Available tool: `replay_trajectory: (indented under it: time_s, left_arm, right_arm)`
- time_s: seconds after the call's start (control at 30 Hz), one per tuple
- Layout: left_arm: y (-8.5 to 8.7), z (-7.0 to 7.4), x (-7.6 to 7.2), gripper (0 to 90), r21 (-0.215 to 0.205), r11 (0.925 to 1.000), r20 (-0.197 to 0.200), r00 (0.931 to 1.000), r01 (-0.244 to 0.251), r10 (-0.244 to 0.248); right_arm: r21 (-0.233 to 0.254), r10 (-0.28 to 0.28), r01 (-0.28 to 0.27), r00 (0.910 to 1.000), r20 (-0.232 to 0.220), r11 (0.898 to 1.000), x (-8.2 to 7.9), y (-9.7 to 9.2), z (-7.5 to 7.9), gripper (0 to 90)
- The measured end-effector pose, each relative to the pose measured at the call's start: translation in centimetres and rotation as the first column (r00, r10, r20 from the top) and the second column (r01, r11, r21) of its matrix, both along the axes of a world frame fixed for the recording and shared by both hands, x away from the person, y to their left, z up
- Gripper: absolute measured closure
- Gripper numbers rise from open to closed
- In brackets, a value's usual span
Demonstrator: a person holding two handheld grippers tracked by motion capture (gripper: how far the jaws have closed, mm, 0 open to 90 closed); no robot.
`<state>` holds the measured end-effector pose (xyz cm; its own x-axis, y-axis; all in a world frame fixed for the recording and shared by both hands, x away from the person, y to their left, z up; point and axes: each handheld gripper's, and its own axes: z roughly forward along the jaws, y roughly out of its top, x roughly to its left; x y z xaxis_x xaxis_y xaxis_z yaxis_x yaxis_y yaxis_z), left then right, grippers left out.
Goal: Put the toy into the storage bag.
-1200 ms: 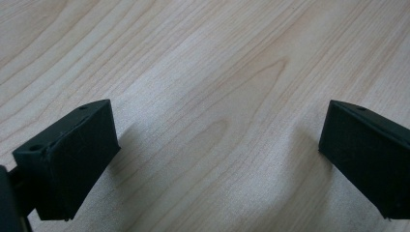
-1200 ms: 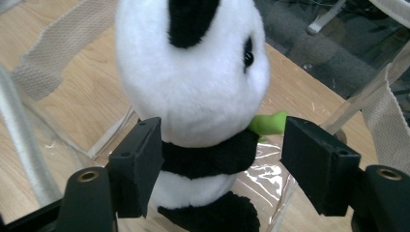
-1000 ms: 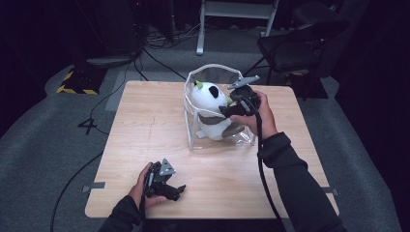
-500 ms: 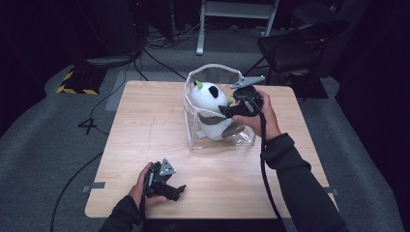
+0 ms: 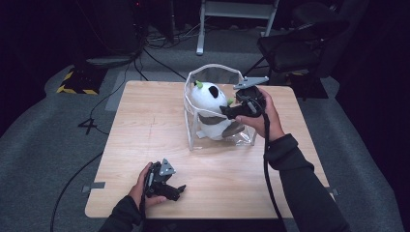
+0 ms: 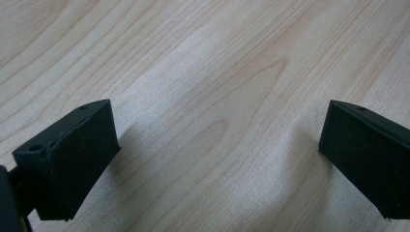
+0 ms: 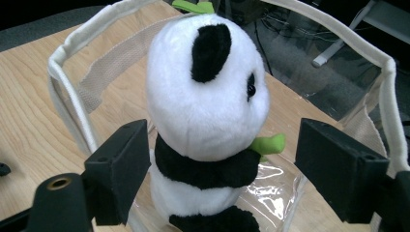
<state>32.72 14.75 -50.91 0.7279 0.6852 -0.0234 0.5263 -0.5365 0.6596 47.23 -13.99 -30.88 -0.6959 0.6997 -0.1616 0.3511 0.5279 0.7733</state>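
Panda plush (image 5: 211, 108) sits upright inside the clear bag (image 5: 215, 72). Right gripper (image 7: 220, 164) has just been opening, its jaws flanking the panda untouched. Left gripper (image 6: 217, 159) rests open on the table (image 5: 145, 121).

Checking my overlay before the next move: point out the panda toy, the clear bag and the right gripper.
panda toy (image 7: 203, 101), right gripper view, on its white head.
clear bag (image 5: 212, 67), high view, on its white top rim.
right gripper (image 7: 220, 169), right gripper view, midway between its jaws.

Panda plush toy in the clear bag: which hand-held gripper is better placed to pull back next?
Right hand-held gripper: its jaws have just been opening around the black-and-white panda plush toy. The left one rests on the wooden table.
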Motion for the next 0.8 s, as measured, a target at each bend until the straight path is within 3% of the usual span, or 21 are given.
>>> replay_trajectory:
  time_s: [0.47, 0.8]
  left_arm:
    - [0.0, 0.0, 0.0, 0.4, 0.0, 1.0, 0.0, 1.0, 0.0, 0.0]
    - [0.0, 0.0, 0.0, 0.4, 0.0, 1.0, 0.0, 1.0, 0.0, 0.0]
  right_arm:
    - [0.021, 0.013, -0.013, 0.9998, 0.017, 1.0, -0.8, -1.2, 0.5, 21.0]
    - [0.005, 0.013, -0.014, 0.9987, 0.05, 1.0, -2.0, -2.3, 1.3, 21.9]
